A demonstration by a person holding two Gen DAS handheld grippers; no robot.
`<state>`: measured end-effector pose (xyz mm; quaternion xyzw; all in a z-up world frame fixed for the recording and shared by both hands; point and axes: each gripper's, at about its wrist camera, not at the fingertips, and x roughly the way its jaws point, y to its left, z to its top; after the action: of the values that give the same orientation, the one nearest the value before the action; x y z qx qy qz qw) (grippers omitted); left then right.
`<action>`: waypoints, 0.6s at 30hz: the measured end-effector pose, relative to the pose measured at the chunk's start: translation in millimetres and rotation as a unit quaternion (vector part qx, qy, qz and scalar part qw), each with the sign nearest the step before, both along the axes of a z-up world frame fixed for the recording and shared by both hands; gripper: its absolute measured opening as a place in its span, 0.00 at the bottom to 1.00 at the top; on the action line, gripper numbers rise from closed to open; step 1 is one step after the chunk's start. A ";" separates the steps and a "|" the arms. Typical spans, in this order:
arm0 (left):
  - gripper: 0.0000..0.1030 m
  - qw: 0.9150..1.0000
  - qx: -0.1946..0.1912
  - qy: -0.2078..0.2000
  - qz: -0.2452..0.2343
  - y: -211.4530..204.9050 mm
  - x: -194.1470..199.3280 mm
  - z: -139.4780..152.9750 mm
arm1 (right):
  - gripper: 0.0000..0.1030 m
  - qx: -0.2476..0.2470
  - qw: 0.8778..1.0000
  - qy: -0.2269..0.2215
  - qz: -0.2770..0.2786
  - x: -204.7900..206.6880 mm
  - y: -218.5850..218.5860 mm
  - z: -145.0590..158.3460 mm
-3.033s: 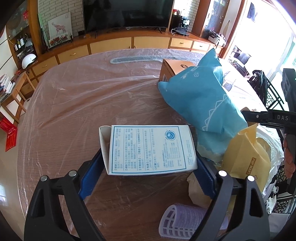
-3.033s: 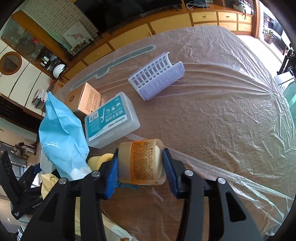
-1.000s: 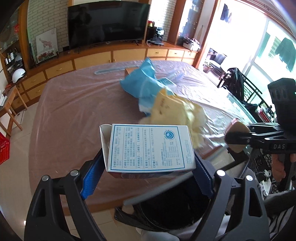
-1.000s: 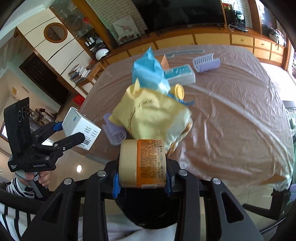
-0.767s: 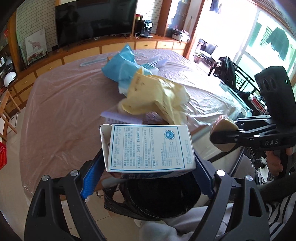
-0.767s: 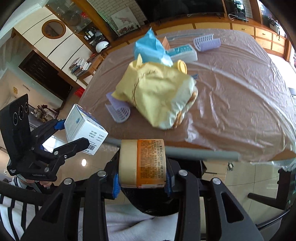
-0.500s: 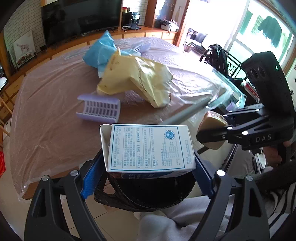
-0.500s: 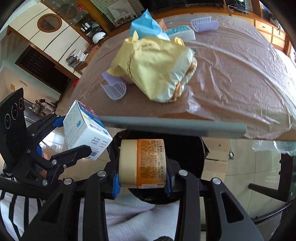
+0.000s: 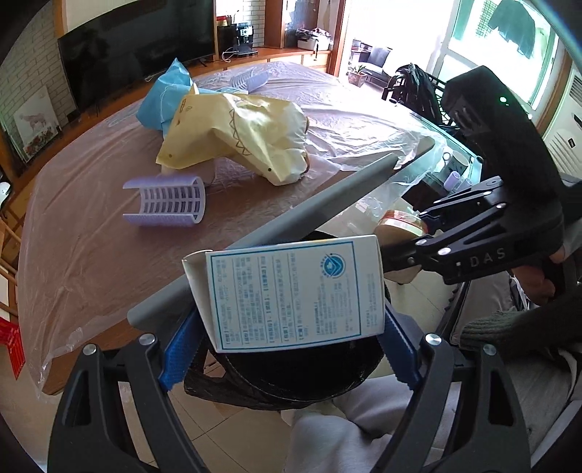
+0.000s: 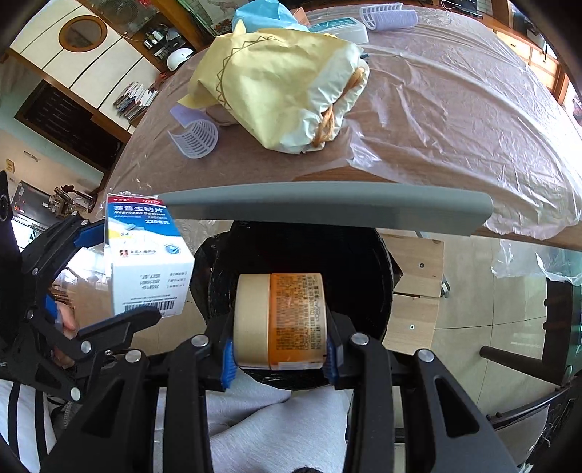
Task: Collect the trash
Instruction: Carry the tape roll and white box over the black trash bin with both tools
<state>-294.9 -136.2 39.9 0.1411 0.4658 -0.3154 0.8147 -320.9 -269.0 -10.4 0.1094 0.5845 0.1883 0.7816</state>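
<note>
My left gripper (image 9: 287,349) is shut on a white and blue medicine box (image 9: 294,291), held over the black trash bin (image 9: 291,378) below the table edge. The box also shows in the right wrist view (image 10: 145,258). My right gripper (image 10: 278,351) is shut on an orange pill bottle (image 10: 287,320) with a beige cap, held above the bin's opening (image 10: 327,254). In the left wrist view the bottle (image 9: 396,227) is just right of the box. A yellow paper bag (image 9: 247,131), a blue bag (image 9: 163,98) and a lilac plastic holder (image 9: 167,200) lie on the table.
The table (image 9: 91,225) is covered in clear plastic film. A grey bar (image 10: 327,203) runs along its edge above the bin. A second lilac holder (image 10: 387,16) and a teal box (image 10: 338,27) lie far back. A wooden block (image 10: 418,283) is beside the bin.
Both grippers have moved back off the table and down over the bin, still holding the box and the bottle. The left box has tilted slightly.
</note>
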 end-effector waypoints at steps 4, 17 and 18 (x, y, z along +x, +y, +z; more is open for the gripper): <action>0.84 1.000 0.008 0.009 -0.006 -1.6 -5.8 -6.4 | 0.34 -0.005 1.000 0.001 -0.001 -0.9 -3.2 -2.7; 0.84 0.998 0.058 0.029 -0.009 -10.8 -15.9 -40.6 | 0.34 -0.039 0.999 0.001 0.009 2.0 4.3 -20.9; 0.84 0.998 0.063 0.031 -0.008 -10.9 -15.2 -44.3 | 0.34 -0.040 0.999 0.002 0.010 2.7 5.4 -23.5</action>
<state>-310.1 -147.1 -4.4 0.1857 0.5085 -0.2959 0.7870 -318.2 -263.6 -33.9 0.0725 0.5941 0.1720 0.7824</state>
